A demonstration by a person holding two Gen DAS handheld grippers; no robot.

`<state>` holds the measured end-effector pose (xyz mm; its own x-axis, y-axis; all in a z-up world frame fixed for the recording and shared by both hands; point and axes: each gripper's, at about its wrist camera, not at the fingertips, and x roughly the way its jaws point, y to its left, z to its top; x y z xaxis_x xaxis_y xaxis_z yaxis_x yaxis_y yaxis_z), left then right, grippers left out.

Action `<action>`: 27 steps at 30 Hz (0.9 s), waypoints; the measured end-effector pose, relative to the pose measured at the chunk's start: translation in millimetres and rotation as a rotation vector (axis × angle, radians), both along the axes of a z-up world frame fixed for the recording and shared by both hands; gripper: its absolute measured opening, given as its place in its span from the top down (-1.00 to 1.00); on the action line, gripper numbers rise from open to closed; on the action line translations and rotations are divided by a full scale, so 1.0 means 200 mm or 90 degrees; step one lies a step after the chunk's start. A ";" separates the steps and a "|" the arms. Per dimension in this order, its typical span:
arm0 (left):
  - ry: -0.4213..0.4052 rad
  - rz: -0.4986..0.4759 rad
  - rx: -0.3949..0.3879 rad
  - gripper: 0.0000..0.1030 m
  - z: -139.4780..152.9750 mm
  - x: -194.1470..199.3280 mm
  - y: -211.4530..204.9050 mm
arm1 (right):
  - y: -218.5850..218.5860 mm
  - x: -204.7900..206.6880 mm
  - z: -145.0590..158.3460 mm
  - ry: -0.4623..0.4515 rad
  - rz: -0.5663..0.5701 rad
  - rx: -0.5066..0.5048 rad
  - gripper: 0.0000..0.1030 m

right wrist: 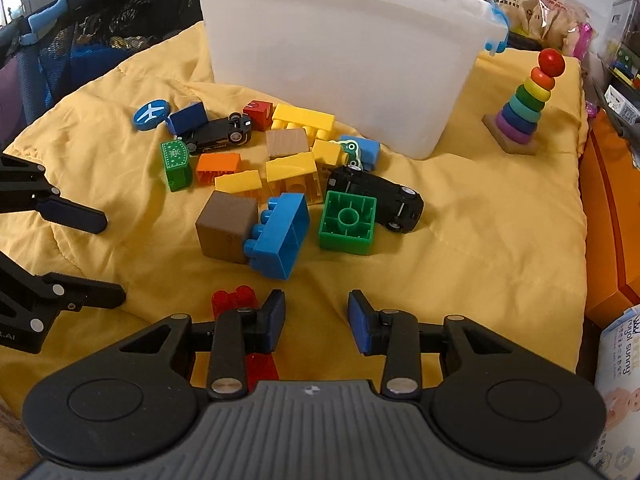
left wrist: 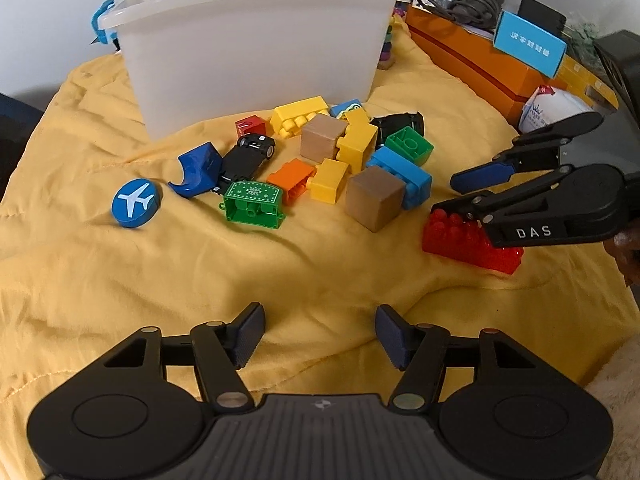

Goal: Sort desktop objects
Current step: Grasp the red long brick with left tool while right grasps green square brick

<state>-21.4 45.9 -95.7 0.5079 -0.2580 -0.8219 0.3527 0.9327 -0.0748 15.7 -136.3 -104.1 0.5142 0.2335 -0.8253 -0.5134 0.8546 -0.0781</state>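
Note:
A clear-white bin (left wrist: 256, 52) (right wrist: 340, 60) stands at the back of the yellow cloth (left wrist: 280, 272). In front of it lies a heap of toys: yellow bricks (left wrist: 298, 114), two wooden cubes (left wrist: 374, 198), a blue brick (right wrist: 280, 236), a green brick (right wrist: 348, 222), black cars (right wrist: 376, 196) and a blue plane disc (left wrist: 136, 202). My left gripper (left wrist: 320, 332) is open over bare cloth, short of the heap. My right gripper (right wrist: 316, 312) is open too, with only cloth between its pads. A red brick (left wrist: 472, 240) (right wrist: 232, 300) lies outside them, under the left finger.
A rainbow ring stacker (right wrist: 524, 100) stands right of the bin. An orange box (left wrist: 472, 60) with cables and a blue card borders the right side. A dark mesh rail (right wrist: 80, 40) runs along the left. A wipes pack (right wrist: 620, 380) sits at the near right.

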 end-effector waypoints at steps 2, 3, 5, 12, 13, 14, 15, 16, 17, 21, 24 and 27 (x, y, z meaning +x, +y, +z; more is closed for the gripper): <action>0.002 0.005 -0.005 -0.26 0.00 0.00 0.00 | 0.00 0.00 0.00 -0.001 0.001 -0.001 0.24; 0.002 0.006 -0.004 -0.26 0.00 0.00 0.00 | 0.00 0.00 0.01 0.000 0.000 -0.001 0.24; 0.004 0.008 -0.003 -0.26 0.00 0.00 0.00 | -0.01 -0.01 0.02 -0.001 0.000 0.004 0.24; -0.021 -0.029 -0.041 -0.26 0.08 -0.02 -0.05 | -0.09 -0.01 0.14 -0.010 0.003 0.033 0.25; -0.028 -0.047 -0.046 -0.26 0.10 -0.02 -0.08 | -0.10 -0.01 0.15 -0.008 0.007 0.040 0.26; -0.035 -0.069 -0.051 -0.26 0.11 -0.02 -0.11 | -0.11 -0.01 0.16 -0.006 0.002 0.035 0.25; -0.041 -0.091 -0.056 -0.26 0.12 -0.02 -0.14 | -0.12 -0.01 0.16 -0.006 -0.004 0.026 0.25; -0.041 -0.117 -0.062 -0.26 0.13 -0.01 -0.18 | -0.13 -0.01 0.15 -0.007 -0.010 0.020 0.25; -0.035 -0.139 -0.068 -0.26 0.14 0.01 -0.21 | -0.15 0.00 0.14 -0.007 -0.020 0.016 0.25; -0.019 -0.235 -0.092 -0.26 0.15 0.08 -0.34 | -0.22 0.01 0.15 -0.010 -0.059 0.021 0.25; -0.017 -0.345 -0.015 -0.24 0.13 0.13 -0.47 | -0.26 0.02 0.15 -0.014 -0.077 0.019 0.24; -0.022 -0.463 0.071 -0.17 0.12 0.16 -0.56 | -0.30 0.03 0.15 -0.008 -0.087 0.026 0.24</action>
<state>11.0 -67.1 -71.0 0.2663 -0.4558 -0.8493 0.8858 0.4631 0.0293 20.8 -196.6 -73.6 0.5540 0.1943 -0.8095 -0.3911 0.9191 -0.0471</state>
